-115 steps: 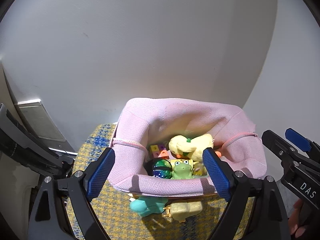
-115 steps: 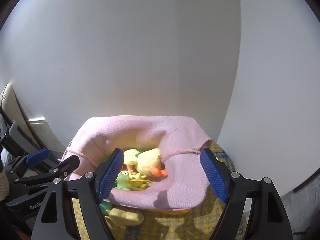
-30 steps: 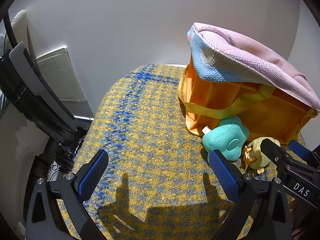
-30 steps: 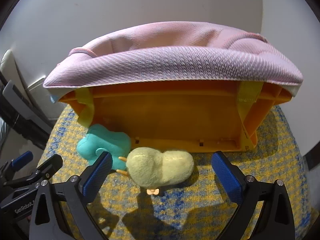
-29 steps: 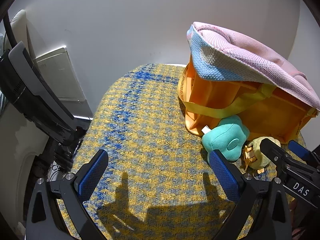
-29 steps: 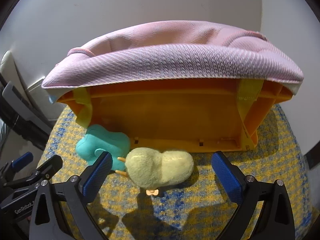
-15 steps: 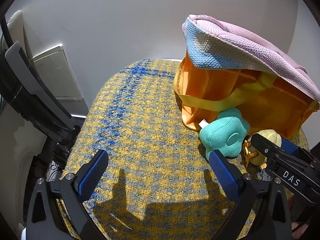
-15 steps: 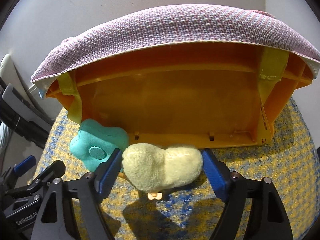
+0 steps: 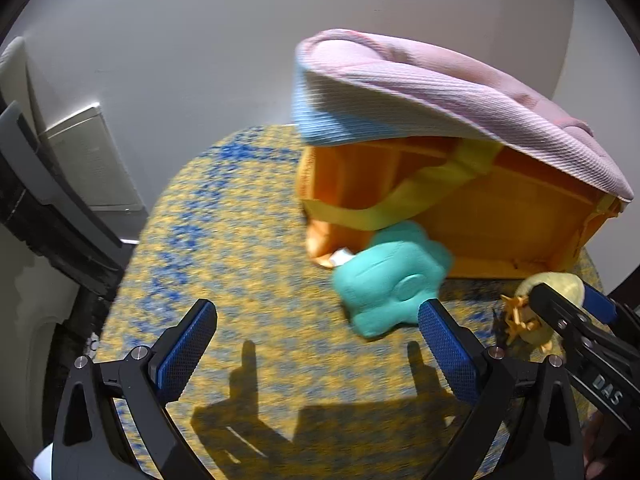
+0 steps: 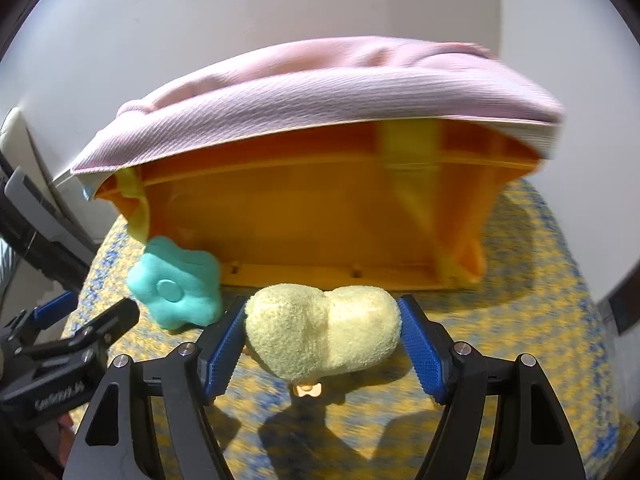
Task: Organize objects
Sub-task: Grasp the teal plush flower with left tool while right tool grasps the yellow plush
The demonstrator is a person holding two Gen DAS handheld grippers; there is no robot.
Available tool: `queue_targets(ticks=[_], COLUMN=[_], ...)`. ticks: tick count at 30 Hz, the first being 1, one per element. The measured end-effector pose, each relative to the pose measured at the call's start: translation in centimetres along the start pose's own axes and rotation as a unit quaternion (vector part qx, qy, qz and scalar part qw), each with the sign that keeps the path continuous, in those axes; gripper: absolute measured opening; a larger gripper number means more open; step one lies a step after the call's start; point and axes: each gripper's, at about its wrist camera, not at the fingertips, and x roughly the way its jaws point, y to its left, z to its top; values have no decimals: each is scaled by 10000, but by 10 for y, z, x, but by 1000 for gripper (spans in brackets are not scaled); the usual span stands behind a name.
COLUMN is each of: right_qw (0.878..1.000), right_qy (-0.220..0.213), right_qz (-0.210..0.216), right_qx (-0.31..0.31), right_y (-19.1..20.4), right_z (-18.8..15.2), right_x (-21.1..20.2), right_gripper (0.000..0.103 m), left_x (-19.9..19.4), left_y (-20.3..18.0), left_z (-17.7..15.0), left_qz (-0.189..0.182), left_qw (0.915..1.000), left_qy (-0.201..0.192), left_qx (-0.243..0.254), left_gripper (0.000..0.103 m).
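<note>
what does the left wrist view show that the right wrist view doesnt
Only the left wrist view shows the left gripper open over bare yellow-and-blue fabric, the bin's blue cloth edge and the plush's orange feet.

Only the right wrist view shows the right gripper closed against both sides of the yellow plush, and the orange bin's whole front wall.

Both show the teal flower plush beside the bin, and the pink cloth draped over it.

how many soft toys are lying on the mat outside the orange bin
2. A teal flower plush leans by the orange bin's left front corner; a yellow plush sits between the right claw's pads. Others may be hidden inside the bin.
</note>
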Motion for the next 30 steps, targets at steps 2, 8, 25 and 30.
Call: queue_targets(ticks=[2,8,25,30], right_qw=[9999,9994,9993,9994], right_qy=[-102,-204,-208,-198], right_qz=[-91,-188,-15,16], right_qx=[65,205,298,281], right_y=[-10,-28,-47,-38], right_z=[-2,-9,-8,-10], right_x=[-8,-16,-2,-8], right_gripper=[73,73,73,73], left_x=[1,12,46,51], left_y=[-11,-36,-45,-44], left_z=[2,2,11,13], left_qz=[-59,-195,-191,-166], left_qw=[10000,9995,9998,9997], left_qy=[-33,-35,76,152], left_qx=[71,236,65,51], left_gripper=[103,103,89,72])
